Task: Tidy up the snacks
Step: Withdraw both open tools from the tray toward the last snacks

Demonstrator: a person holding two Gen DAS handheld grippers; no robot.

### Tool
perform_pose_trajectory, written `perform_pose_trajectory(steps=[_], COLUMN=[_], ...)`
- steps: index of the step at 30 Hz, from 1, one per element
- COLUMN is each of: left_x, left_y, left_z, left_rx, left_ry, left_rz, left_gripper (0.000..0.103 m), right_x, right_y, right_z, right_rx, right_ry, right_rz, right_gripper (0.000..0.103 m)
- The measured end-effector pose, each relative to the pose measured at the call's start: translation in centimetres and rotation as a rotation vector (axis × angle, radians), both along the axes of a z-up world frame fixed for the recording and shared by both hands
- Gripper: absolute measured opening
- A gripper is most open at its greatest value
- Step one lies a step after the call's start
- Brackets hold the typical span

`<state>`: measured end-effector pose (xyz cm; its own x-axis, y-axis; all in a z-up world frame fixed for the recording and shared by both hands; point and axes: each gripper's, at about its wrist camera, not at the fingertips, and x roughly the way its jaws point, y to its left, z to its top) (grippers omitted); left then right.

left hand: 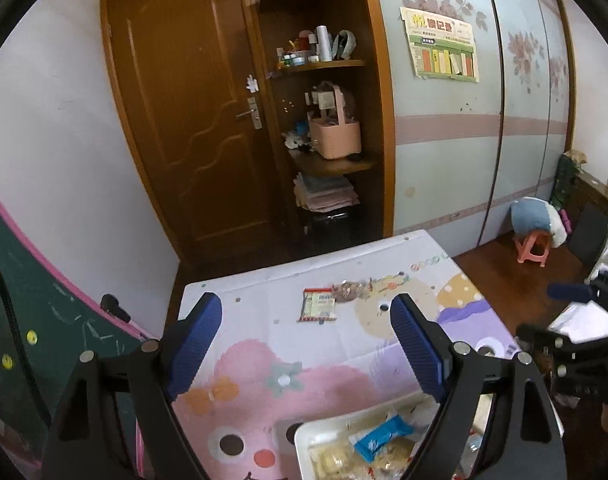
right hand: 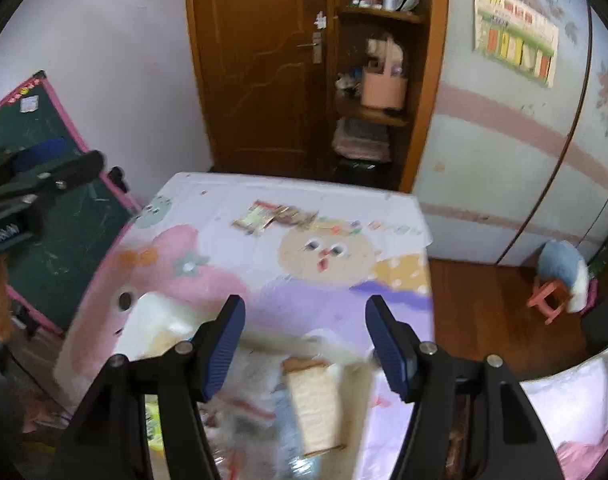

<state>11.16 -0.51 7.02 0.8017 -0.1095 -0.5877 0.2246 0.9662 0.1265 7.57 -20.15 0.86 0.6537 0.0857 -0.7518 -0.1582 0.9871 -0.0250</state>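
Step in hand, as a judgement: the task stands between picks. Both tools hang above the table with nothing carried, so the next snack has yet to be chosen.

Location of the task items. Most snacks lie together in the shallow white rectangular plastic tray [left hand: 304, 434] at the near edge of the table with the pastel cartoon-printed cloth [left hand: 264, 344]. The tray holds a blue foil-wrapped packet [left hand: 378, 438] and pale clear-wrapped pastries [left hand: 332, 460]. In the right wrist view, a clear-wrapped slab of pale sliced bread [right hand: 316, 408] lies directly below the right tool; the frame is blurred there, so whether it sits in the tray or beside it cannot be told. Two items lie well apart from the tray near the far edge of the table: a flat red-and-white printed sachet [left hand: 318, 306] and, touching it, a crumpled clear bag of brownish snacks [left hand: 350, 291].

Tool state. The left gripper [left hand: 306, 336] stands wide apart, with nothing between its blue ribbed pads and no contact. The right gripper [right hand: 304, 336] is parted somewhat less; its pads clear the bread below and grip nothing.

Next move, as a judgement: the far sachet or bag calls for a forward reach and a low, flat approach, since both lie thin on the cloth. The crumpled bag may slip or drag the sachet.
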Motion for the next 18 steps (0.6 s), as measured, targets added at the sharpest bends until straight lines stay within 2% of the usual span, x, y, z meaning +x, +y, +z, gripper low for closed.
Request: perform_pose_trajectory(steps=[5, 11, 15, 18], left_x=[4.6, 9.1, 13.4, 17.5], left_y=[-0.7, -2.1, -2.3, -2.8], left_z=[3.2, 7.2, 7.7, 6.3], left_rx=[0.039, 0.136, 0.154, 0.226], left_ry=[0.044, -0.025, 0.013, 0.012], left_rz=[-0.003, 0.055, 0.104, 0.151], left_gripper=[0.086, 0.086, 0.086, 0.086], right_x=[2.8, 7.5, 12.0, 15.3], right_y=[-0.6, -1.9, -2.5, -3.0], right_z=[4.3, 10.2, 12.1, 12.2], right_rx=[-0.087, -0.150, -0.137, -0.155], right_ry=[-0.098, -0.196, -0.184, -0.177], right_rz=[-0.023, -0.050, -0.059, -0.063], right_gripper=[0.063, 0.063, 0.063, 0.063])
